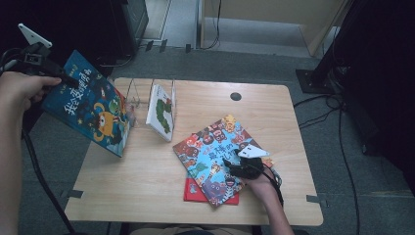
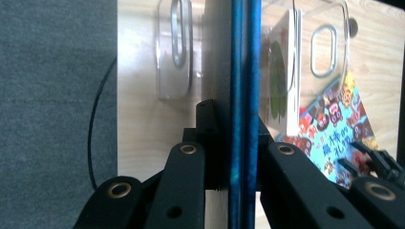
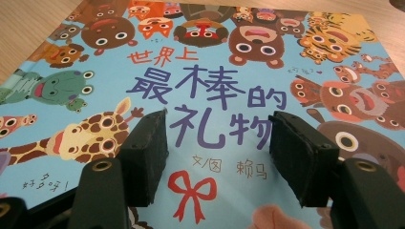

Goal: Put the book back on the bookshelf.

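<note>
Resting over the animal-cover book (image 1: 218,159) at the near right of the table (image 1: 147,186), right gripper (image 1: 234,164) with jaws spread and nothing between the pads; cover title legible between them in the right gripper view (image 3: 210,119). Lying flat atop a red book (image 1: 193,193), long axis running diagonally from near right to far left.

Clamped shut on the blue book (image 1: 90,110), left gripper (image 1: 61,81) at the far left, off the table edge. Held on edge and tilted, cover facing the high camera, long axis sloping down toward the clear book rack (image 1: 142,100). Seen edge-on as a vertical blue band (image 2: 243,95) between the jaws in the left gripper view.

Judged step: seating the blue book in the rack beside the white book (image 1: 161,112) already standing there. For a clean insertion: squaring the spine with the open slot, lowering the bottom edge first, keeping clear of the wire dividers (image 2: 179,38), releasing only once upright and supported.
</note>
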